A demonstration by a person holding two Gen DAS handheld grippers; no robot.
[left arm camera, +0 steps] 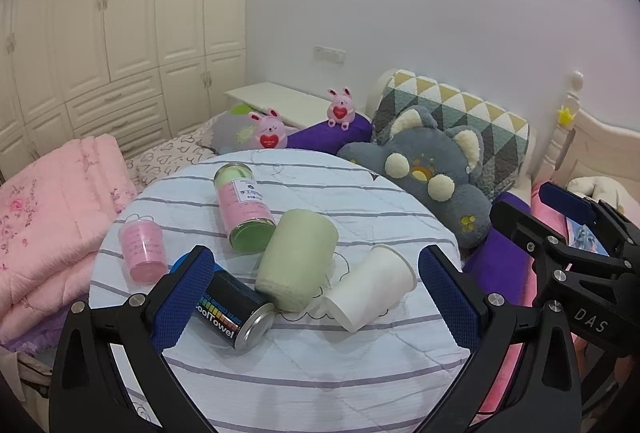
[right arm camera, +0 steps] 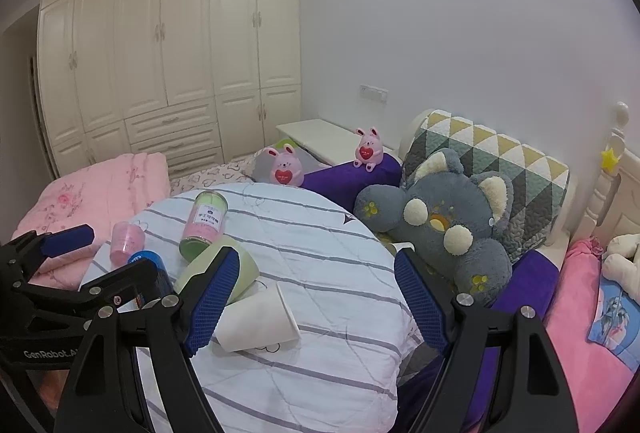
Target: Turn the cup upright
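A white paper cup (left arm camera: 370, 287) lies on its side on the round striped table (left arm camera: 304, 373), its mouth toward the far right. It also shows in the right wrist view (right arm camera: 258, 323). A pale green cup (left arm camera: 294, 259) lies on its side just left of it, touching it. My left gripper (left arm camera: 316, 301) is open and empty, hovering near the table's front, with both cups between its fingers in view. My right gripper (right arm camera: 316, 301) is open and empty, to the right of the white cup. The right gripper shows in the left wrist view (left arm camera: 560, 233).
A black CoolTowel can (left arm camera: 230, 309), a tall pink and green jar (left arm camera: 244, 209) and a small pink jar (left arm camera: 142, 247) lie on the table's left half. A grey plush bear (left arm camera: 432, 173), purple cushions and pink bedding surround the table. White wardrobes stand behind.
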